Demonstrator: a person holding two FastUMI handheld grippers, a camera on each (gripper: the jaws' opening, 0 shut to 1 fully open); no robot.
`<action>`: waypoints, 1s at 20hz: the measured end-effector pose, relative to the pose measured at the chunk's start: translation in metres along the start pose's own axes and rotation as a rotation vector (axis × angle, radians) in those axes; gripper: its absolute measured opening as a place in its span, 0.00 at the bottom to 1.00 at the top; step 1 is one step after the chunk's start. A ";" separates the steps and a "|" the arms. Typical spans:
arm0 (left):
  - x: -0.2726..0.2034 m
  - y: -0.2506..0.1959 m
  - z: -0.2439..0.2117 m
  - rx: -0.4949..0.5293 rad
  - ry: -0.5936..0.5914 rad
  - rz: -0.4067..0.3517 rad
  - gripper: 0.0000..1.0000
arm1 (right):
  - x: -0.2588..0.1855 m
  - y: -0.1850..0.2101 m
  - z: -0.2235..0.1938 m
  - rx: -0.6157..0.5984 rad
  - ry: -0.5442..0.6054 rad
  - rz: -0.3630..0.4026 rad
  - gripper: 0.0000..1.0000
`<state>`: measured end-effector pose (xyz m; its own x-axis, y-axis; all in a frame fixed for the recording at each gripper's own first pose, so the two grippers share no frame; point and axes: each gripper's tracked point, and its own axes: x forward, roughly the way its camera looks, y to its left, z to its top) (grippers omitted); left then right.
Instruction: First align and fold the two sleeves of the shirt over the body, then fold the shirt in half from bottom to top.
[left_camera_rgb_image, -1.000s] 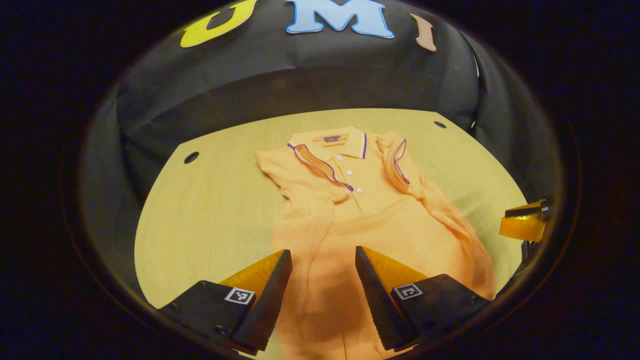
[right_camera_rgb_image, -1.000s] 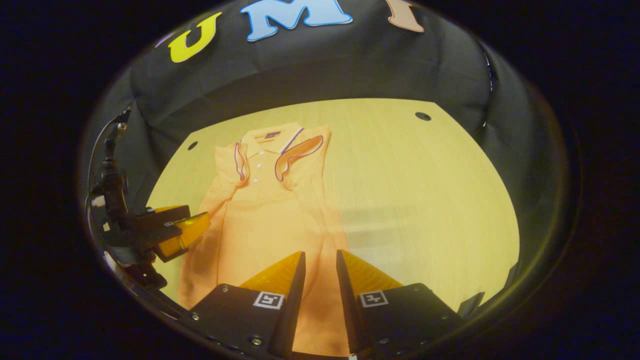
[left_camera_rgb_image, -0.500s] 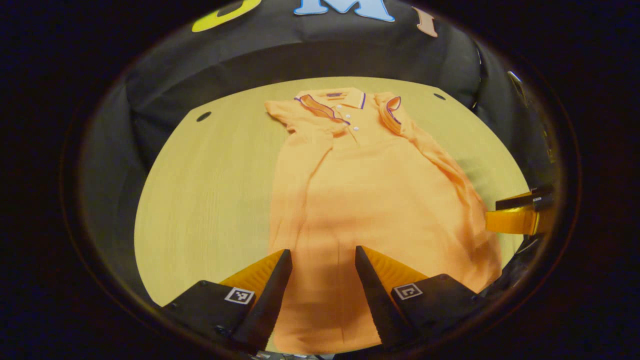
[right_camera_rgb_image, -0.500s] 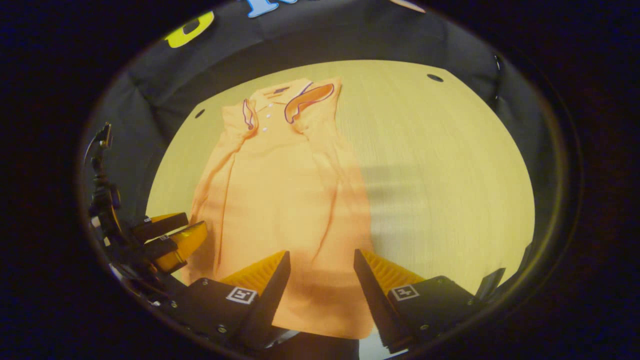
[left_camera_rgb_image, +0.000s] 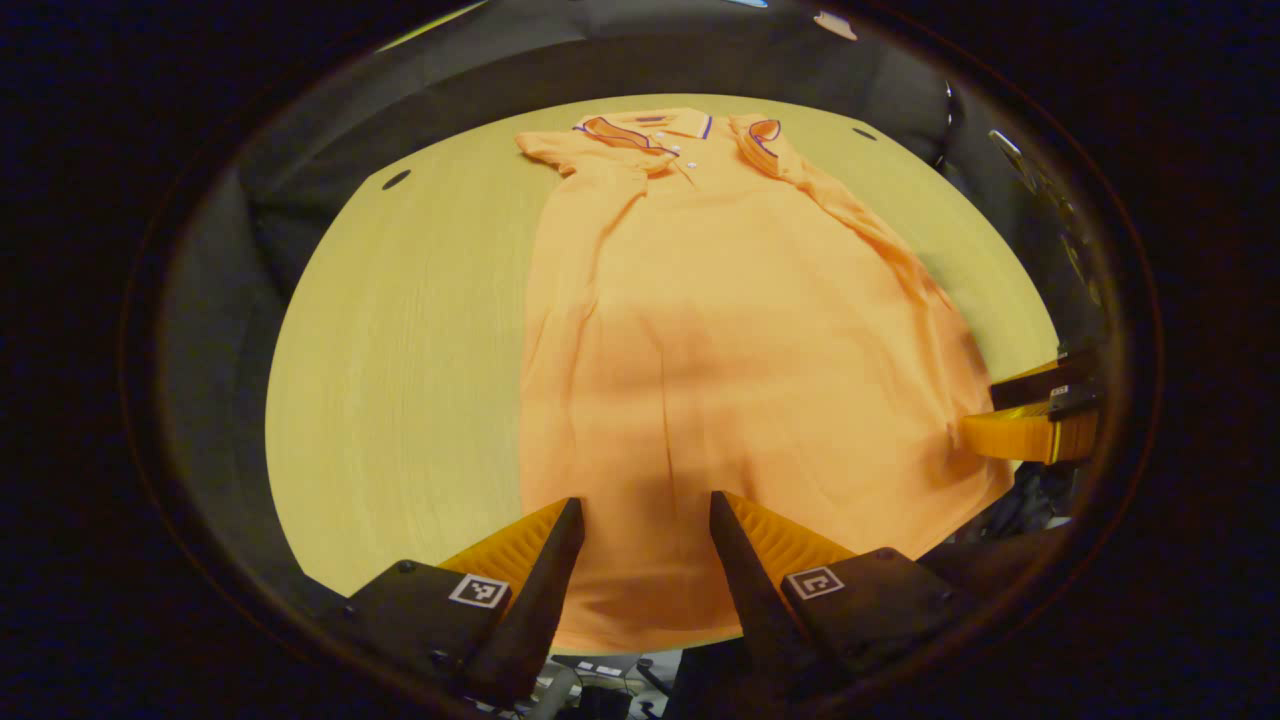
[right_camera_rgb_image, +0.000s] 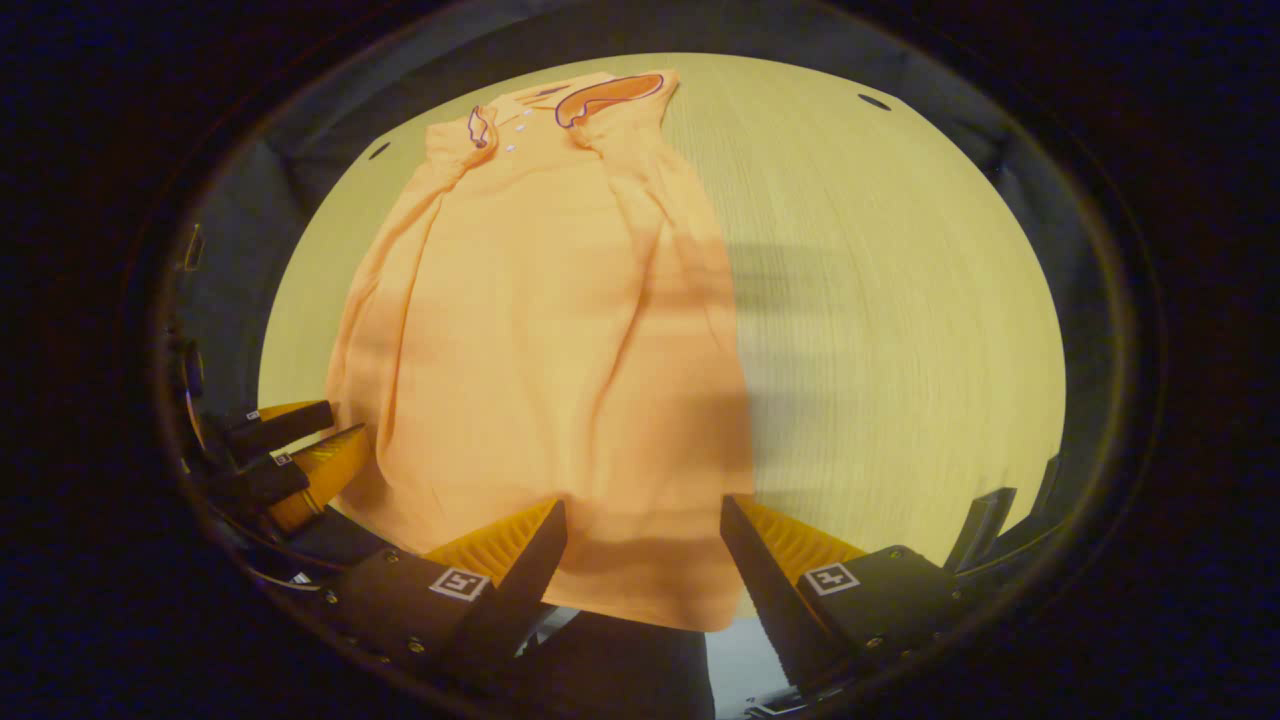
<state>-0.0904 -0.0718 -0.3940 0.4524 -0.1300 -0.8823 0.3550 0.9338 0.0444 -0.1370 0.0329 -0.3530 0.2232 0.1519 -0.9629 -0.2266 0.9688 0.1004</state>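
Spread flat on the table (left_camera_rgb_image: 400, 330): orange shirt (left_camera_rgb_image: 740, 330), long axis running straight ahead of both sets of jaws, collar (left_camera_rgb_image: 655, 125) at the far end, hem (left_camera_rgb_image: 640, 620) at the near table edge. Sleeves already lying folded inward over the body, judging from the narrow outline and the trimmed cuffs beside the collar. Next step by that reading: bottom-to-top fold, so hem corners matter most.

Left gripper (left_camera_rgb_image: 640, 520): jaws apart, nothing between them but cloth lying below, poised over the hem's left part, left side edge of the shirt just outside the left jaw. Right gripper (right_camera_rgb_image: 640, 520): jaws apart as well, over the hem's right part, right side edge running just inside the right jaw. Each hand about equally near its own corner; neither clearly touching cloth.

Seen from the left gripper view, right gripper at the far right beside the shirt's lower edge; from the right gripper view, left gripper (right_camera_rgb_image: 300, 455) low on the left, partly cut off. Exact hem corners hard to make out: left one masked by the jaw, right one hanging at the table edge in shadow. Height of jaws above cloth not readable.
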 end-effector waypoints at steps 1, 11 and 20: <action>0.003 0.000 -0.005 -0.002 0.016 0.005 0.86 | 0.002 0.001 -0.004 -0.006 0.012 -0.001 0.98; 0.007 -0.005 -0.004 -0.103 0.112 -0.013 0.87 | 0.011 -0.001 -0.010 -0.104 0.096 -0.115 0.98; 0.009 -0.012 -0.003 -0.090 0.174 -0.027 0.80 | 0.010 -0.001 -0.008 -0.093 0.131 -0.118 0.96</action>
<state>-0.0936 -0.0831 -0.4039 0.2929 -0.1031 -0.9506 0.2869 0.9578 -0.0155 -0.1420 0.0321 -0.3651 0.1300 0.0056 -0.9915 -0.2944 0.9551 -0.0332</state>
